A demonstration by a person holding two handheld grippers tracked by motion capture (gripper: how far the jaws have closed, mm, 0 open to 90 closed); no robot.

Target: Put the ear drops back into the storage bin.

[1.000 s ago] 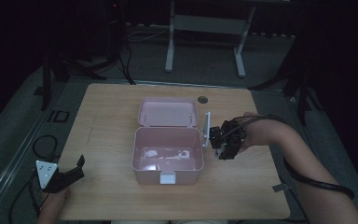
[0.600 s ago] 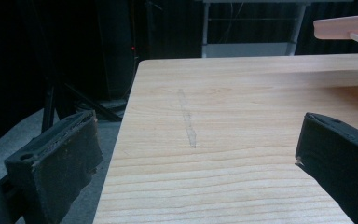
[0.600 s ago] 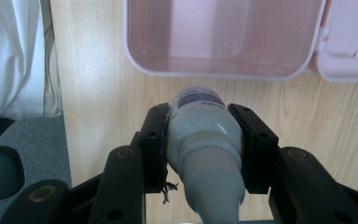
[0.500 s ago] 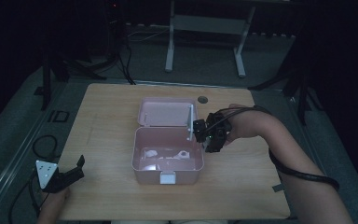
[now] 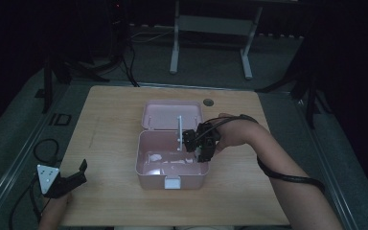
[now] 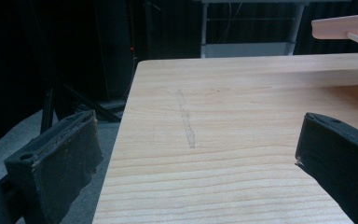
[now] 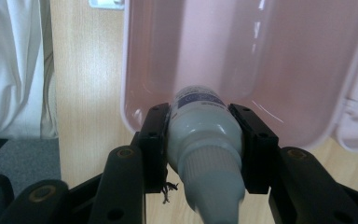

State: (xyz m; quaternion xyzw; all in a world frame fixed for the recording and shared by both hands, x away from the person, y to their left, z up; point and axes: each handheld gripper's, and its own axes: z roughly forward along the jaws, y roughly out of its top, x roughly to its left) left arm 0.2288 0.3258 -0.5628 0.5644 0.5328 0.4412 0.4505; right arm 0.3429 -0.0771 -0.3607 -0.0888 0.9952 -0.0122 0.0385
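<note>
Right gripper (image 7: pixel 200 154) around smooth white bottle (image 7: pixel 204 140)

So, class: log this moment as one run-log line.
right gripper: shut on bottle | over open pink box | left gripper: open, idle at table edge

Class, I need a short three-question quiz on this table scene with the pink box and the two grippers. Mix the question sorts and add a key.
1. True or false: the right gripper is shut on a small white bottle.
2. Where is the bottle in relation to the open pink box?
A. over the box's right side
B. on the floor
C. at the table's left edge
3. Fill in: the left gripper has its jaws ____ with nothing between them, low over the wooden table.

Key: 1 true; 2 A; 3 open.
</note>
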